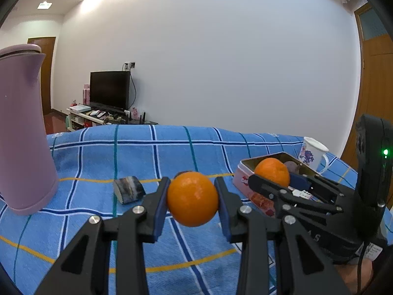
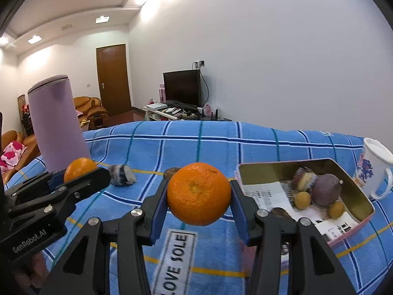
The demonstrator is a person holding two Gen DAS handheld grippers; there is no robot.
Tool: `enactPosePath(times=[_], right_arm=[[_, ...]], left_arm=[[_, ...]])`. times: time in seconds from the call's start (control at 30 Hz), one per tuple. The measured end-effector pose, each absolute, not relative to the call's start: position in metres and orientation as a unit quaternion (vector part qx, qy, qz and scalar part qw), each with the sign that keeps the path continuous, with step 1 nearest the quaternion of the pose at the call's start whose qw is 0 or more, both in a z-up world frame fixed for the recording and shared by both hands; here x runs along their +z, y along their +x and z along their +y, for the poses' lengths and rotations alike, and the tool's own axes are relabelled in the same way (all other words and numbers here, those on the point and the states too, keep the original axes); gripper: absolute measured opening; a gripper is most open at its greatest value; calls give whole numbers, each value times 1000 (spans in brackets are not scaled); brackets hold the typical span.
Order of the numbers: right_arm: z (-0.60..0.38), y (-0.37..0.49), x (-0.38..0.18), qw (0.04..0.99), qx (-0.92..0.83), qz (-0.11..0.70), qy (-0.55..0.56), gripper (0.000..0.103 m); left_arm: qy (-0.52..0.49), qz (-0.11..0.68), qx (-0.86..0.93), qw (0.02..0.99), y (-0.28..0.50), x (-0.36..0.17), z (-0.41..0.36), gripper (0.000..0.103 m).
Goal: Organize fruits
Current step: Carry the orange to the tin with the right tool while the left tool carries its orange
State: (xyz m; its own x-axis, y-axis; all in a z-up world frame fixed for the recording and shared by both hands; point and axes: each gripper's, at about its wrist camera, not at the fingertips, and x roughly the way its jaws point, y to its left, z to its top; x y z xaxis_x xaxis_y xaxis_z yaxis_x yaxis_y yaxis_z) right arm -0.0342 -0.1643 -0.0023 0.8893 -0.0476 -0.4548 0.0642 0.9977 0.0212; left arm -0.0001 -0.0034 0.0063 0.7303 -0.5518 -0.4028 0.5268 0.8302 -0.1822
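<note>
A: Left wrist view first: the left gripper (image 1: 192, 198) is clamped on an orange (image 1: 192, 198), lifted clear of the blue checked cloth (image 1: 98, 157). A tall purple jug (image 1: 22, 132) stands at the far left, and a small striped wedge (image 1: 129, 188) lies on the cloth between jug and orange.

B: And from the right wrist view, the right gripper (image 2: 199, 194) squeezes a second orange (image 2: 198, 193), also off the cloth. The left gripper sits low at the left edge there, well apart, nothing between the two.

A: What about the box?

B: Pink tin (image 2: 353, 228), open, just right of the right gripper. Inside: a purple round fruit (image 2: 325, 189), two small yellow fruits (image 2: 302, 199), a striped piece (image 2: 304, 178) and some printed paper (image 2: 267, 196).

A: A white mug with blue flowers (image 2: 374, 169) stands just behind the tin.

B: Beyond the cloth's far edge there is a dark television (image 2: 183, 87) on a low stand against a white wall, plus a brown door (image 2: 113, 78).
</note>
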Motion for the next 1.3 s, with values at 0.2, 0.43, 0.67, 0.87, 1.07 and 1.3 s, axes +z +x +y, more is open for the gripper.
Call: enactPosePath(times=[0.2, 0.43, 0.67, 0.87, 1.07, 1.3], right_arm=[[-181, -40, -2, 970, -33, 241, 25, 50], [-202, -49, -2, 968, -42, 244, 30, 50], [-221, -55, -1, 968, -52, 242, 28, 50], [-239, -59, 0, 968, -65, 242, 27, 50], [-257, -64, 0, 967, -78, 240, 28, 50], [-280, -68, 0, 965, -93, 242, 34, 50]], left_arm=[[-21, 230, -298, 926, -10, 5, -17, 38], [-19, 241, -303, 922, -16, 4, -37, 38], [-15, 251, -308, 917, -21, 2, -63, 38], [-19, 250, -325, 912, -25, 3, -79, 38], [-31, 246, -341, 907, -27, 8, -89, 38], [-22, 242, -352, 904, -28, 14, -109, 38]])
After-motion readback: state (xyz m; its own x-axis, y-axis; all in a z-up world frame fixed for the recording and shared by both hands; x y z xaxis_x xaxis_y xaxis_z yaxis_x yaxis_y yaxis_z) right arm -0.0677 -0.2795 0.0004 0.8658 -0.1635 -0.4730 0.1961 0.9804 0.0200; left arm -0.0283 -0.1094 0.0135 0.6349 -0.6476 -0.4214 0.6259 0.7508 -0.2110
